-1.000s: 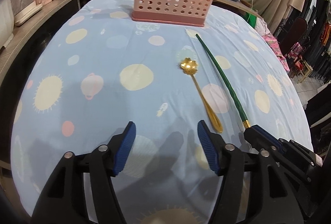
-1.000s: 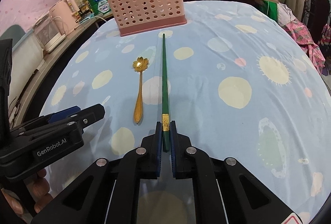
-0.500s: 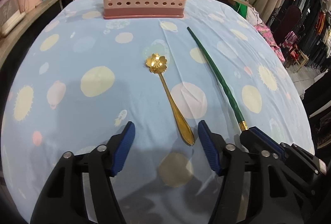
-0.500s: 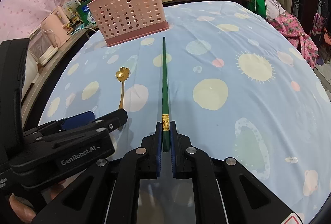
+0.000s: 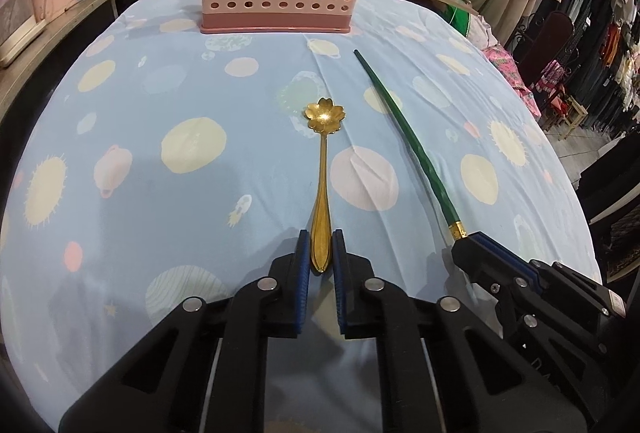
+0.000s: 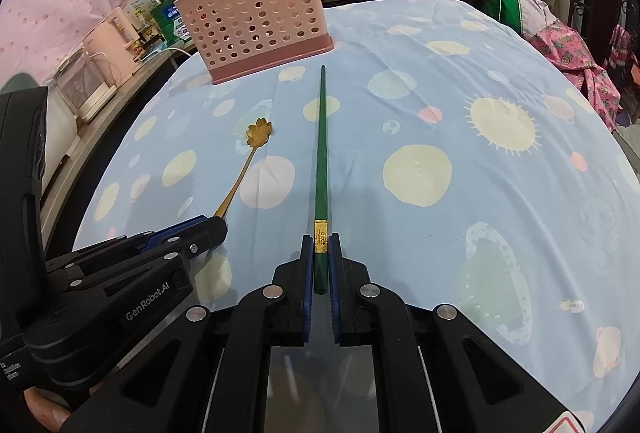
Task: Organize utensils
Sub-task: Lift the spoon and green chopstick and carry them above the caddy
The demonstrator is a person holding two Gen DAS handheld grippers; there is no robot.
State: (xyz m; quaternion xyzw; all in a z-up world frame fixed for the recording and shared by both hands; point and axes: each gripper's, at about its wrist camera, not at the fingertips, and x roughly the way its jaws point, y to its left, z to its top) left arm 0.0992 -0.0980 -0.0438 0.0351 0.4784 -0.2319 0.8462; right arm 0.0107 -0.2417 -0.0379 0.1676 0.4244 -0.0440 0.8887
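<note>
We had both utensils gripped but neither one put away. Our left gripper (image 5: 321, 253) had its blue pads pressed against the sides of the handle end of the gold spoon (image 5: 323, 169), whose flower-shaped bowl pointed toward the far side of the table. From the look of it the spoon lay flat on the spotted tablecloth (image 5: 192, 145) rather than lifted, though we could not be sure. Our right gripper (image 6: 320, 257) was clamped on the thick end of the green chopstick (image 6: 321, 153), just behind its gold band, with the thin tip aimed at the pink basket (image 6: 256, 29). The chopstick lay just beside the spoon, the two roughly parallel and not touching.

The basket stood at the far edge of the table, well apart from both grippers. Through its holes we could not tell what, if anything, sat inside. By our judgement the task was at an early stage: the grasps were made, and carrying each piece across and dropping it upright into the basket was all left to do.
</note>
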